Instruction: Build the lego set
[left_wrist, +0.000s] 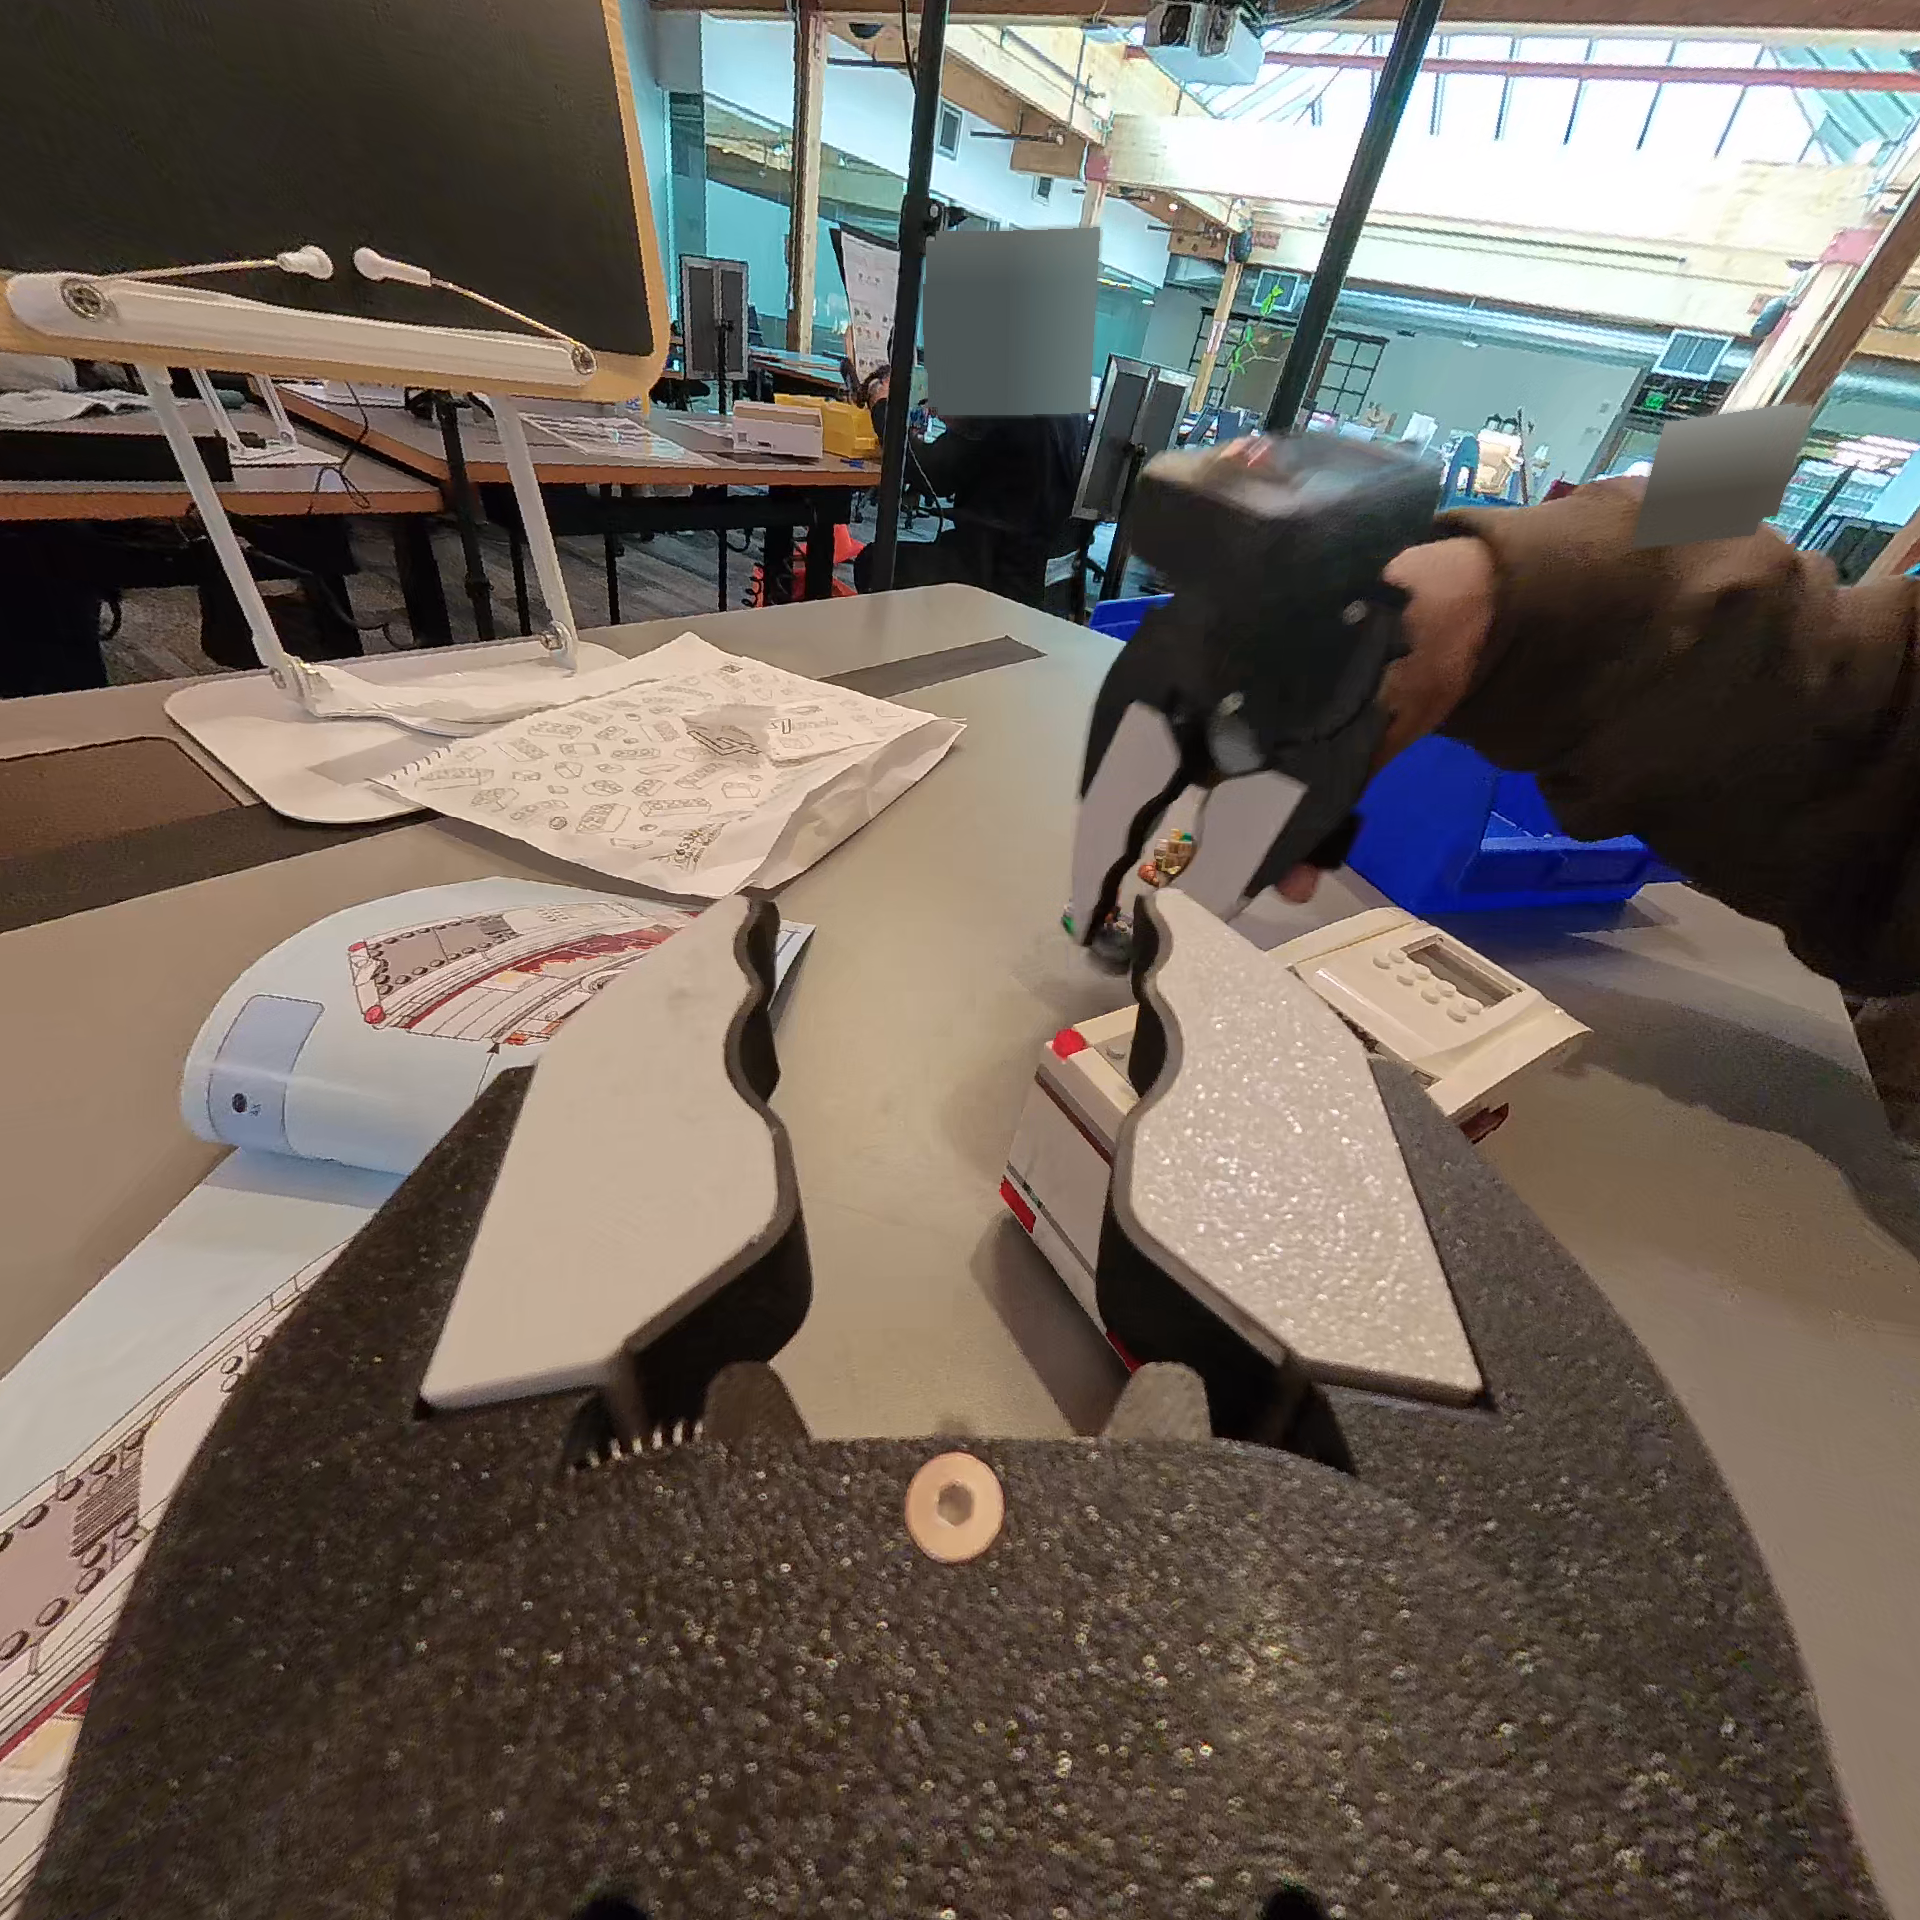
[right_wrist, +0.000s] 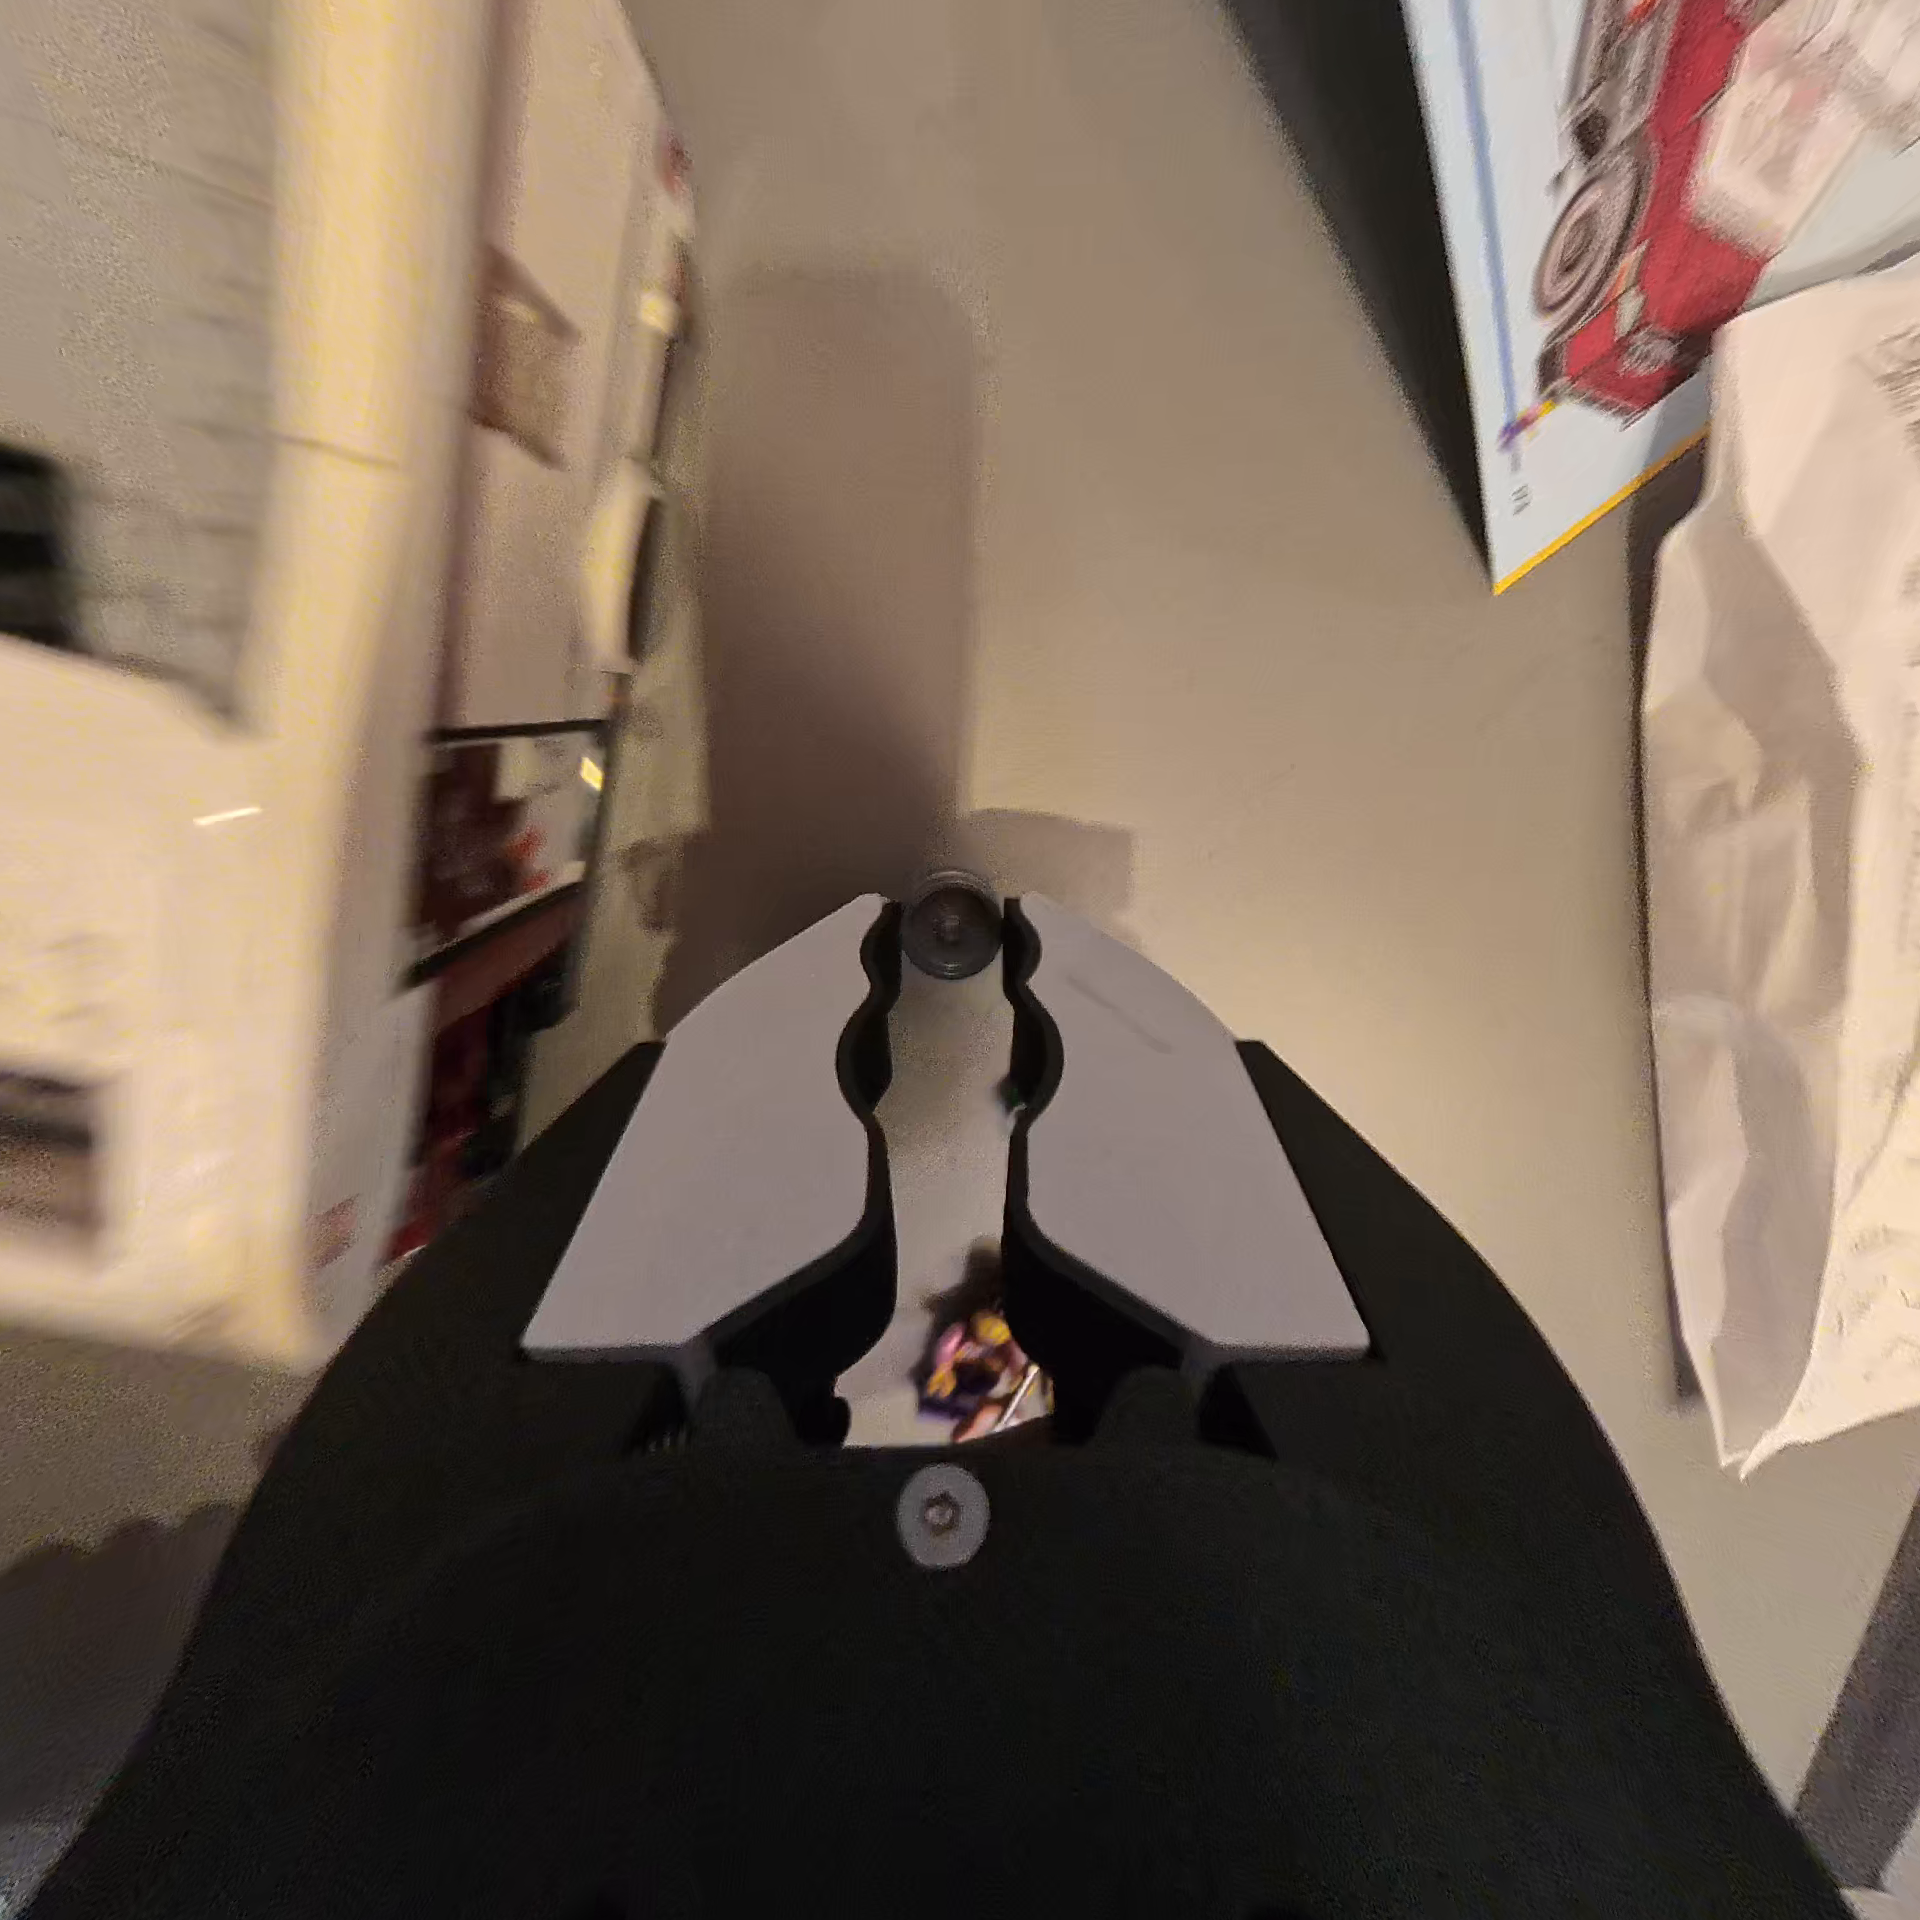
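Right gripper (right_wrist: 951, 920): fingertips closed on a small dark grey wheel-like round piece (right_wrist: 948, 940), one pad against each side of it, just above the grey table (right_wrist: 1247, 727). Seen from the left wrist camera, this gripper (left_wrist: 1117, 930) pointed down at the table, held by a hand in a brown sleeve (left_wrist: 1662, 665), with a few small coloured pieces (left_wrist: 1169, 852) showing behind its fingers.

Left gripper (left_wrist: 956, 925): jaws stood wide apart, nothing between the pads, only bare table. Its right finger (left_wrist: 1247, 1122) lay over a white brick-built vehicle model (left_wrist: 1060, 1143) with red and dark stripes along its side; contact could not be judged.

Further out: an open instruction booklet (left_wrist: 343, 1018) to the left, a white paper bag with printed brick drawings (left_wrist: 665, 769) beyond it, a white stand (left_wrist: 270, 727) behind the bag, a blue bin (left_wrist: 1496, 842) at the right edge.
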